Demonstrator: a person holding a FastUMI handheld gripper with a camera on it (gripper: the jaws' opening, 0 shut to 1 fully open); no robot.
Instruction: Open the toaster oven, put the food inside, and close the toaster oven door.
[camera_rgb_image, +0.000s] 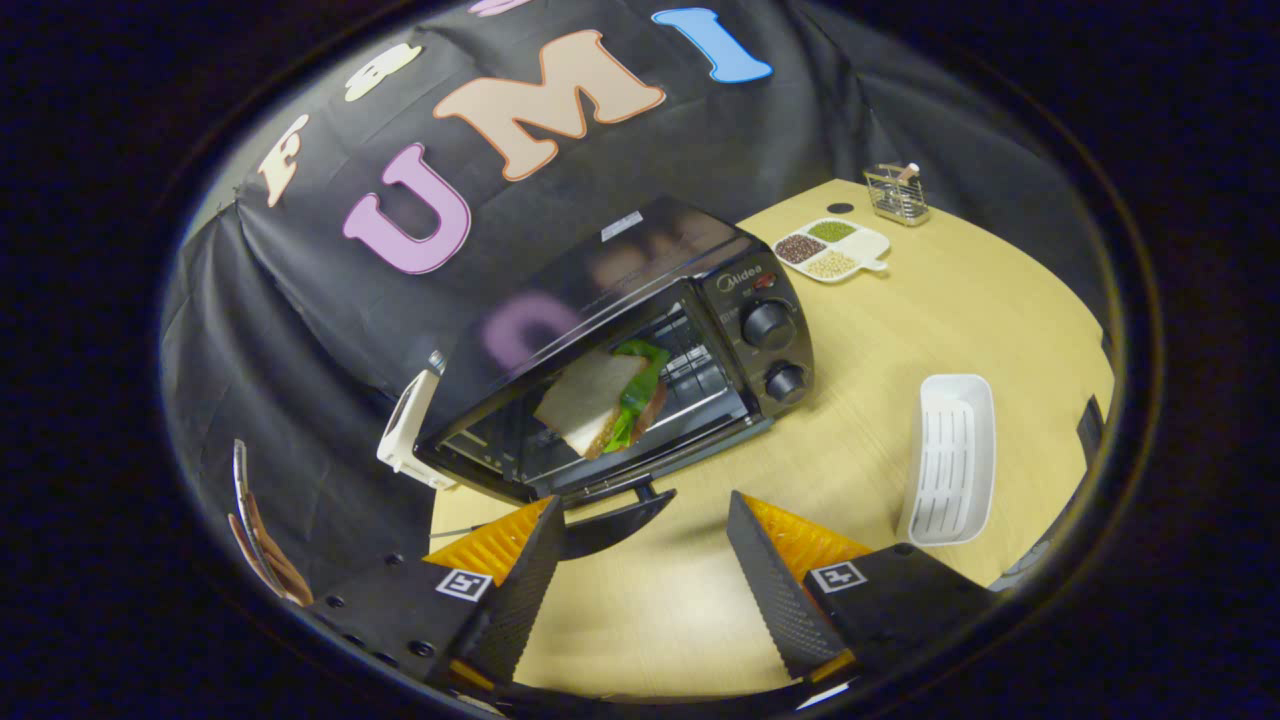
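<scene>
A black toaster oven (700, 300) stands on the wooden table (900, 330), tilted in my view. Its glass door is down and open toward me. The door's black handle (615, 525) lies just ahead of my left finger (520, 570), close to its tip. A sandwich (598, 400) of white bread with green lettuce lies inside the oven on the rack. My gripper (643, 510) is open in front of the oven, with only bare table between its fingers.
A white ribbed tray (950, 460) lies on the table beyond my right finger. Farther back are a divided dish of beans (830, 250) and a small wire basket (897, 192). A white object (405, 430) leans at the oven's left side.
</scene>
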